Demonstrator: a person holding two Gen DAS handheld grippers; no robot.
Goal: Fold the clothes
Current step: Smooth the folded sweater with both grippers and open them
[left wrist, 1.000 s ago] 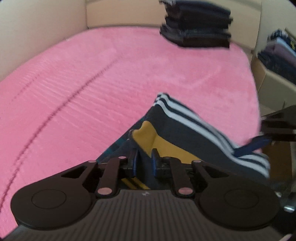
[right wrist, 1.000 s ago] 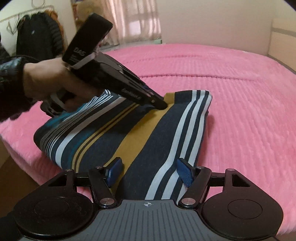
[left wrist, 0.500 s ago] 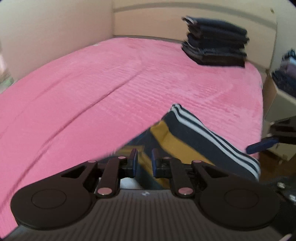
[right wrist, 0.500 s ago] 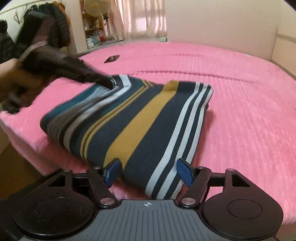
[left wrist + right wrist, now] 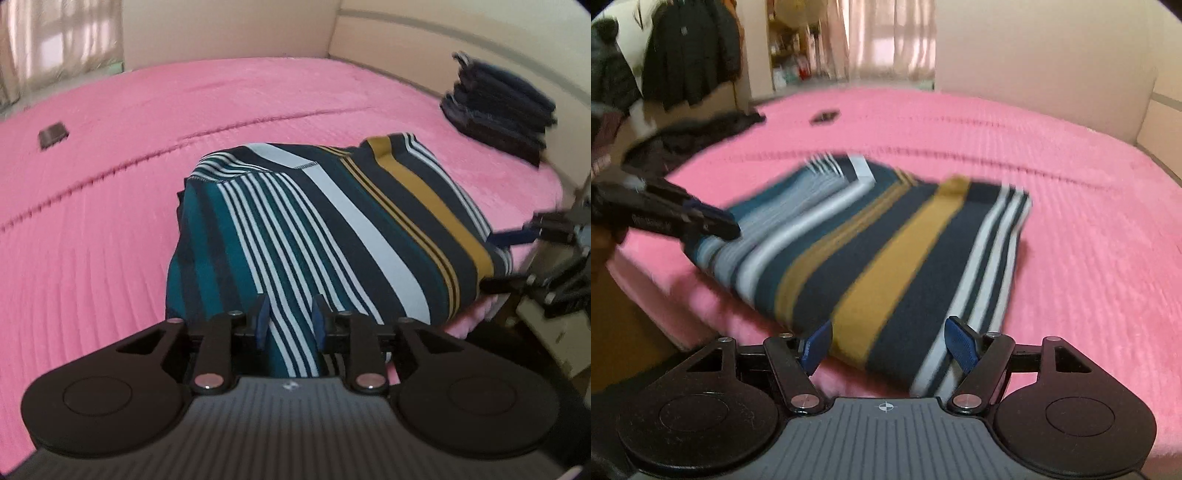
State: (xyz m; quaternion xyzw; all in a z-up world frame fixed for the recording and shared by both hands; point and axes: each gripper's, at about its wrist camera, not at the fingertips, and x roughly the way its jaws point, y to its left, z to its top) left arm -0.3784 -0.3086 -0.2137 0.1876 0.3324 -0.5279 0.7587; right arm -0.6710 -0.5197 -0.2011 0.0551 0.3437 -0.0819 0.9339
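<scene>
Striped garment (image 5: 332, 229) lies folded into a compact rectangle on the pink bed (image 5: 110, 221), close to the bed's near edge, well apart from the dark stack of folded clothes (image 5: 498, 107) at the far corner by the headboard. Left gripper (image 5: 288, 321): jaws narrow, with a gap between the blue pads; garment's near end sits right at that gap, but contact cannot be told from this angle. Right gripper (image 5: 888, 343): jaws wide, straddling the garment's other near end, nothing held. Judged step: final tidy of the fold, or setting up a two-handed lift toward the stack. To do it well: take each end through all layers rather than the top sheet only, closing both grippers at matching depth; lift level so the layers do not slide open. Risk: the garment is near the bed's edge, so a one-sided pull could drag it off. Small dark object (image 5: 53, 134) further up the bed is not involved.
</scene>
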